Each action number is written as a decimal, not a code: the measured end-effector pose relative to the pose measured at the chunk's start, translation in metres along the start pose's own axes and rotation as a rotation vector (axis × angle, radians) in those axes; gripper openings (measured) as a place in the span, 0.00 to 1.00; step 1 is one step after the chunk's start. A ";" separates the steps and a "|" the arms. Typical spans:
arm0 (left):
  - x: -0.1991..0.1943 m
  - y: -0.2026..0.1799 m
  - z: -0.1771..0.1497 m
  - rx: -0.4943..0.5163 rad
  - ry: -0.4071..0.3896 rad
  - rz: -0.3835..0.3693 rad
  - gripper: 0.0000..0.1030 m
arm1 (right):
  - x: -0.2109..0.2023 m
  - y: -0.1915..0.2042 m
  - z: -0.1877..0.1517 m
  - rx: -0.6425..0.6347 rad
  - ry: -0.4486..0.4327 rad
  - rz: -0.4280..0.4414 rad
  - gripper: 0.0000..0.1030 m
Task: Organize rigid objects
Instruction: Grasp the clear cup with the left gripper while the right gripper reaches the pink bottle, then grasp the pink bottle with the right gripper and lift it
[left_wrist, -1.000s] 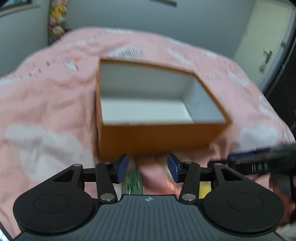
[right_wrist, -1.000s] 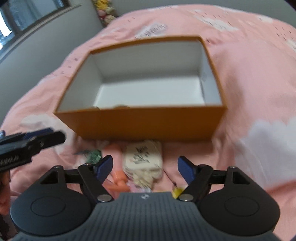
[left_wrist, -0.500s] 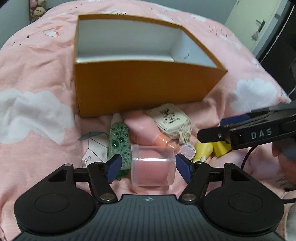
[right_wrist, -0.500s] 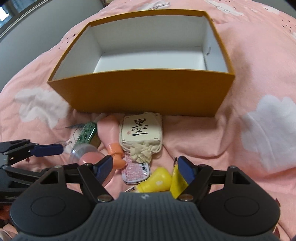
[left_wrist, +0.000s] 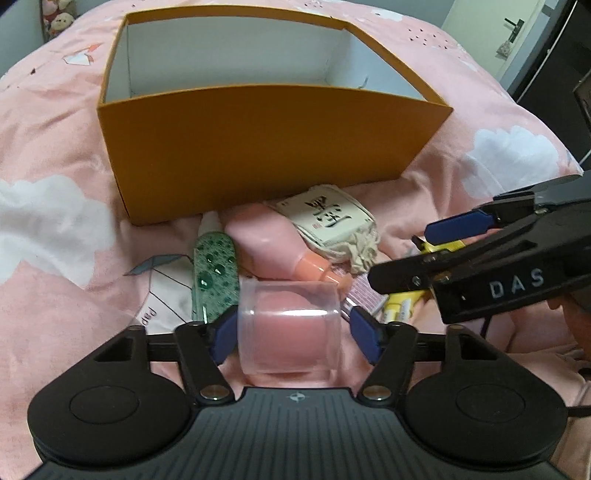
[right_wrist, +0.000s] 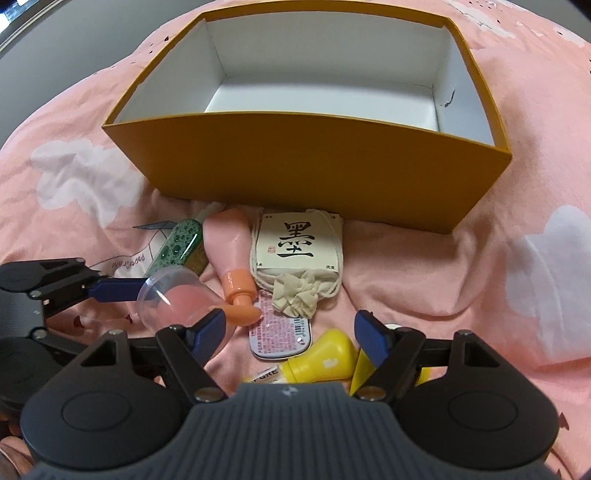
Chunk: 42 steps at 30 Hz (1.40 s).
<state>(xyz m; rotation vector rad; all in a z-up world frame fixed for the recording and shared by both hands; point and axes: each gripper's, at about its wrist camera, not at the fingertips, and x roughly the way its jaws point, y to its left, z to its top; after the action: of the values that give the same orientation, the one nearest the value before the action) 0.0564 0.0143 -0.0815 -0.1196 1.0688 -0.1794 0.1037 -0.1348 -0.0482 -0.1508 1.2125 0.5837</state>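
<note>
We see an open orange cardboard box with a white inside standing on a pink bedspread printed with white clouds, filling the twelve o'clock half of both wrist views; no item shows inside it. Just in front of its near wall lies a cluster of things. In the left wrist view our left gripper straddles a clear plastic cup lying on its side at six o'clock; its jaws are closing, the left blue pad seems to touch the cup wall while the right one stands a little clear, so no firm pinch shows. At ten o'clock of the cup lies a green droplet-patterned flat case, and at twelve o'clock a pink bottle with an orange cap. Beside the bottle, toward one o'clock, rests a cream cloth pouch with a black calligraphy label.

In the right wrist view our right gripper hangs with its tongs spread, pinching nothing. A yellow plastic bottle lies between them at six o'clock, untouched, and a pink-printed blister pack lies just beyond, touching it.
</note>
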 end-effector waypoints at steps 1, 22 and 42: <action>0.000 0.001 0.000 0.000 -0.002 -0.001 0.63 | 0.000 0.001 0.000 -0.008 -0.002 0.001 0.74; -0.053 0.040 0.011 -0.197 -0.204 0.112 0.62 | 0.020 0.041 0.029 -0.306 -0.026 -0.025 0.52; -0.040 0.074 0.009 -0.326 -0.170 0.106 0.62 | 0.066 0.065 0.050 -0.387 0.038 0.041 0.48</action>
<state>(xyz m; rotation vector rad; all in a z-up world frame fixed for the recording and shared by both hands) 0.0518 0.0954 -0.0570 -0.3643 0.9258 0.1014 0.1279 -0.0368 -0.0777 -0.4663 1.1311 0.8512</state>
